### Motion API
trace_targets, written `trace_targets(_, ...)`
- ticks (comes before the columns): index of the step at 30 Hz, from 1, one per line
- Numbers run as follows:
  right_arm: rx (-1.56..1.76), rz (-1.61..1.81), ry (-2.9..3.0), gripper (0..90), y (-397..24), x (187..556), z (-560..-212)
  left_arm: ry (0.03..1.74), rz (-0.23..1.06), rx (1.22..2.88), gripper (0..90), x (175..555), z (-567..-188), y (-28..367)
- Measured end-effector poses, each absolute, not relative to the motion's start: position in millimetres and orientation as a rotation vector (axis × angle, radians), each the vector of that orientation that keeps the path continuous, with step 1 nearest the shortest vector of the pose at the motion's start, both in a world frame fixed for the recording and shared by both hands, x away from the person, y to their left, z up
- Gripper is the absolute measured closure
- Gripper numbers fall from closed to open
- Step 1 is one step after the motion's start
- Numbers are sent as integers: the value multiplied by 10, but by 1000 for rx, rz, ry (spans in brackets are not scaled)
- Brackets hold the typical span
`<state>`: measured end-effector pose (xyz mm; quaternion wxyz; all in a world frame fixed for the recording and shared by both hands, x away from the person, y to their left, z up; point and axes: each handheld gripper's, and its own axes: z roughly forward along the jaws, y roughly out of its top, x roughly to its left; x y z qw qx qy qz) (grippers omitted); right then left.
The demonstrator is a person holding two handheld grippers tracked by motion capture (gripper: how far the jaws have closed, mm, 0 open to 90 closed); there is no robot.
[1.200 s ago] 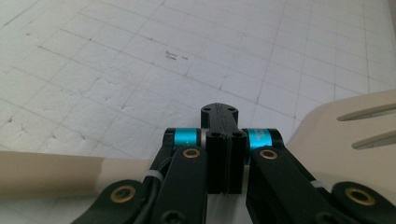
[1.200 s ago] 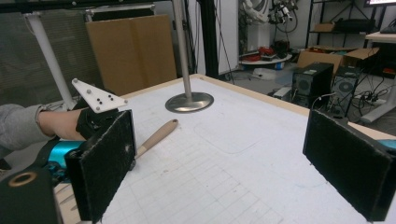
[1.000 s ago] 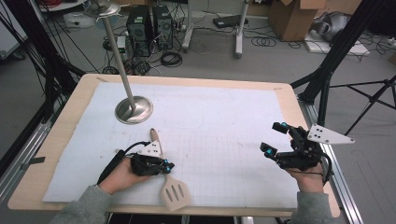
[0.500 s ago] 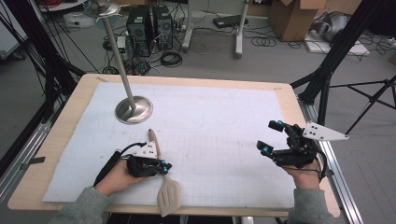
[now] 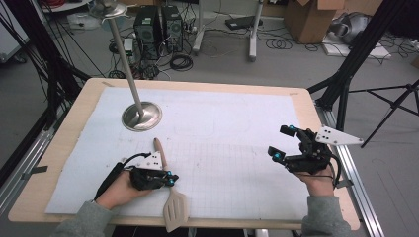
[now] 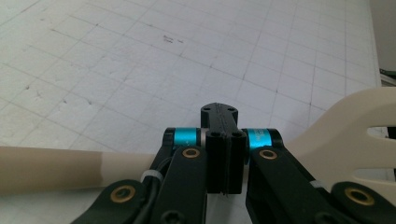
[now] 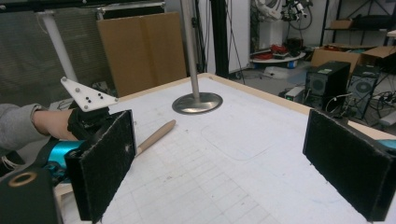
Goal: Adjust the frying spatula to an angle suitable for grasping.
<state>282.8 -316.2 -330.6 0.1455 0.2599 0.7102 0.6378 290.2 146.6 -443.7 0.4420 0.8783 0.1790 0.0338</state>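
Observation:
A pale wooden slotted spatula [image 5: 173, 210] lies on the white grid mat near the front edge, its handle tip pointing toward the far side. My left gripper [image 5: 168, 180] rests across the handle with its jaws shut. In the left gripper view the shut gripper [image 6: 219, 116] lies over the spatula [image 6: 51, 168], which runs crosswise beneath it, and nothing shows between the pads. My right gripper [image 5: 281, 142] hovers open over the mat's right side with nothing between its fingers. In the right gripper view, the open right gripper [image 7: 224, 163] faces the spatula handle [image 7: 156, 134].
A metal stand with a round base [image 5: 142, 117] and a tall slanting pole rises at the back left of the mat. The wooden table's edge [image 5: 316, 113] lies close beyond the right hand. Computers, cables and boxes sit on the floor behind.
The spatula's blade has swung a little to the left along the front edge while its handle tip stayed put. The right gripper has drifted slightly left.

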Motion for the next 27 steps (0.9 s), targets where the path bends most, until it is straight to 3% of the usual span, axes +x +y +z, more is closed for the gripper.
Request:
trace_targets(5,734,1840,2061,86,-3113,2880,-3310,406,142,2150,896,2910,-4381,1551)
trace_targets(16,734,1834,2069,85,-3096,2879,-3311,588,279,2084,896,3185,-4313,2140)
trace_targets(27,739,1827,2063,85,-3131,2839,-3315,681,290,2153,895,3313,-4454,2138)
